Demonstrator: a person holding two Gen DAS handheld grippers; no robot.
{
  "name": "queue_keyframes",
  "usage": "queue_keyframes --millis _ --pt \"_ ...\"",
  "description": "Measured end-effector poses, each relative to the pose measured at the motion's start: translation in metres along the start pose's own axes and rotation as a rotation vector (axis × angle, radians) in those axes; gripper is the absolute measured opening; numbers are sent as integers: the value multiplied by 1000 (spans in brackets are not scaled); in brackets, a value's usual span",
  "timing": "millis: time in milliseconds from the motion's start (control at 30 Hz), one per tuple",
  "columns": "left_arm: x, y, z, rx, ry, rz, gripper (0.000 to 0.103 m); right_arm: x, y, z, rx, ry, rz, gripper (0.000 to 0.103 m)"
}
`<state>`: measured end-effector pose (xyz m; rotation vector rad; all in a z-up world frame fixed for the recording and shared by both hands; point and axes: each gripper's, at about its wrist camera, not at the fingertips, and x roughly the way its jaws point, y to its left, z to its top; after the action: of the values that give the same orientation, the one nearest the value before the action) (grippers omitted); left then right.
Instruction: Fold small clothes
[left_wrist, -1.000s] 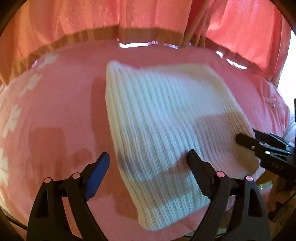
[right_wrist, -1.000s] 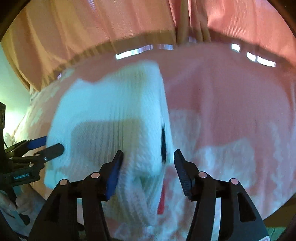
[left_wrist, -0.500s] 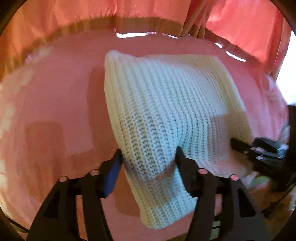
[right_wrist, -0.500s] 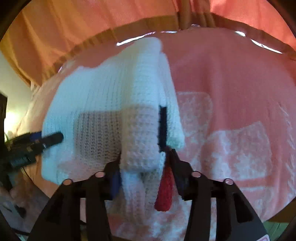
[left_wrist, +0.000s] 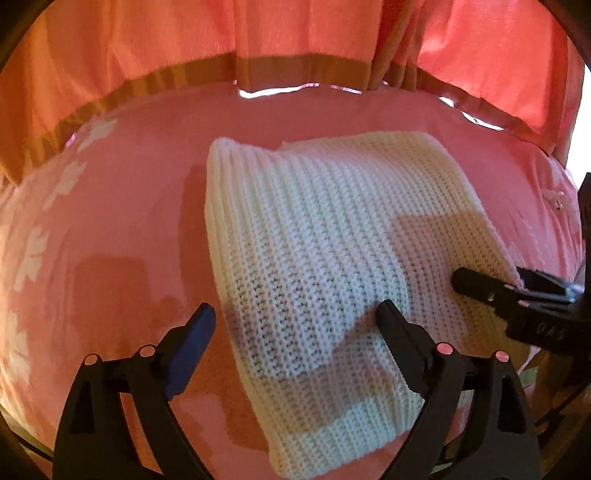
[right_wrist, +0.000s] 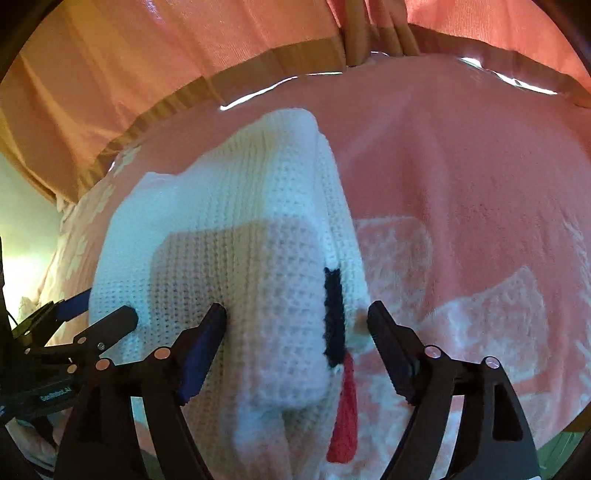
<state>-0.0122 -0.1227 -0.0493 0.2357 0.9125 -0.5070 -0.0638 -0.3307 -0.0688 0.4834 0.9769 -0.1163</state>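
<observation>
- the left gripper (left_wrist: 295, 325) is opening its jaws wide, straddling the near left edge of the white knit garment (left_wrist: 325, 251) without pinching it.
- the right gripper (right_wrist: 295, 321) is opening too, its jaws standing either side of the garment's folded right edge.
- the garment is lying on the pink bedspread (left_wrist: 122, 206), its long axis running from the grippers toward the curtain (left_wrist: 147, 40).
- its near end is running out of view behind the grippers.

White knit garment (right_wrist: 236, 280) — near end out of focus, lower edge behind the right gripper's (right_wrist: 295, 325) jaws
</observation>
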Motion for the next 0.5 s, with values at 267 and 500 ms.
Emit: queue_keyframes --millis 267,500 --pt "17 8 5 -70 31 -65 94 20 -18 -1 125 57 107 88" --pt "34 17 8 -153 73 -160 98 19 -12 2 110 47 105 92"
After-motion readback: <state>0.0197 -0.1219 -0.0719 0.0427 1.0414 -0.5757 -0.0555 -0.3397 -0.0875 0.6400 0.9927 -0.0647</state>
